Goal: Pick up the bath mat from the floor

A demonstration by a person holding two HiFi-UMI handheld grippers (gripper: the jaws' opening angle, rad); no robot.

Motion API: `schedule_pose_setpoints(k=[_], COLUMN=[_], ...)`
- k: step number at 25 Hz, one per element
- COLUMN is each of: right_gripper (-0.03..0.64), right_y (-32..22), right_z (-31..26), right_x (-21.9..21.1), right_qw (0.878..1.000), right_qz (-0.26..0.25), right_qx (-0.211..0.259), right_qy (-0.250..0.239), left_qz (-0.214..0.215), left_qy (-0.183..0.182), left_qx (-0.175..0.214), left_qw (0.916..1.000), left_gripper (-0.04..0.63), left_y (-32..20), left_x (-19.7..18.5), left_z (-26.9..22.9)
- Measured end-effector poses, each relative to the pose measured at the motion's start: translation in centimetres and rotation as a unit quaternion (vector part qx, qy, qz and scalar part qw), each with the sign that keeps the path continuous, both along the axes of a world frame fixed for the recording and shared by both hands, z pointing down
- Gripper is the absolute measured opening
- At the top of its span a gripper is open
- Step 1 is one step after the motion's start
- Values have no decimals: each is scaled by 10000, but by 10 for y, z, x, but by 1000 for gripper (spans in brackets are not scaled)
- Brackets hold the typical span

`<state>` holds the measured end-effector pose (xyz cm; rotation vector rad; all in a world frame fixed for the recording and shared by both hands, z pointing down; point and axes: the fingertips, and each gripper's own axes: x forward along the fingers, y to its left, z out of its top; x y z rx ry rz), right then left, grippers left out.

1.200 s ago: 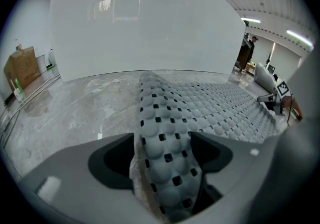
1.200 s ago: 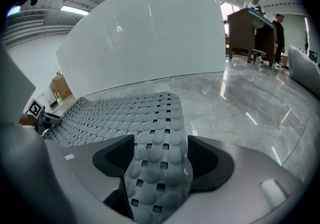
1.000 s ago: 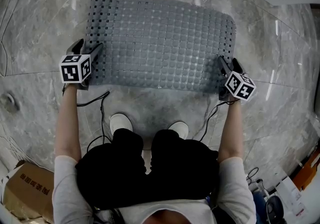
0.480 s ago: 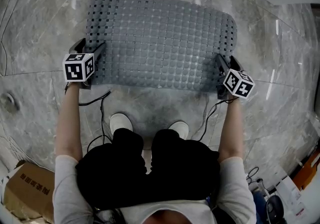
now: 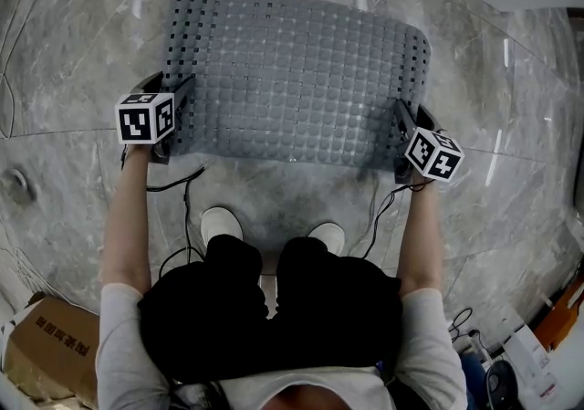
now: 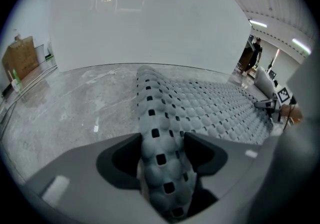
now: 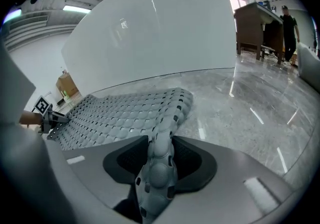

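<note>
Both ends of the mat pinched, the lift not yet begun

My left gripper (image 5: 172,93) is closing on the left short edge of the bath mat (image 5: 292,70), whose rolled, perforated rim fills the gap between my pads; my right gripper (image 5: 406,116) is closing on the opposite short edge, a thinner fold squeezed between its pads; the grey mat lies spread on the marble floor (image 5: 82,52) in front of my feet, only the pinched edges puckered upward; I judge the grasp nearly set at both ends; what is left is to raise both grippers together until the whole mat clears the floor
</note>
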<state>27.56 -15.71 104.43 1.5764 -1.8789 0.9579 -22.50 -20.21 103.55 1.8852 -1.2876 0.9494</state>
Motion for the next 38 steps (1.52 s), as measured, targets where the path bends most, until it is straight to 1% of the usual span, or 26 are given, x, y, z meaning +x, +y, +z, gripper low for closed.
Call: schedule_pose_setpoints(k=[3,7,10,15,18,20,24,26,28,32,35,38], right_gripper=[130,123,108,64,67,57,52,54,54,51,48,46], right_y=[-1,0,1,-1,1,1,0,-1,-2,-7,-11,-14], right_z=[-4,-4,-7,-15,-22,-27,-38,-43,-49,-61,-77,-96], right_x=[-3,-5,-7,-12,-12,-14,-19,-21,-23,-30,-35,-38], right_qw=[10000,9997,9995,9996,9996,9996,9995,9992,9987,9976,9967,9962], right_qz=[-39,-69,-150,-165,-123,-103,-116,-186,-245,-287,-232,-78], right_qx=[51,-57,-115,23,148,212,287,347,431,610,772,870], right_qy=[64,235,247,224,202,181,43,71,112,159,107,53], left_qz=[-16,3,64,154,194,145,138,192,318,549,514,478], left_qy=[63,-114,-264,-216,-159,-39,90,76,-24,-205,-156,-86], left_qx=[-143,-177,-69,139,281,349,405,404,436,647,922,1078], left_qw=[9999,9998,9996,9996,9993,9993,9990,9990,9985,9962,9943,9930], left_gripper=[213,168,146,97,91,87,83,80,74,61,58,55], left_y=[2,3,5,5,7,7,6,5,5,0,-6,-12], left_x=[7,12,16,26,28,29,29,30,33,36,41,47], left_z=[-2,-5,-8,-19,-28,-35,-46,-50,-51,-61,-80,-101])
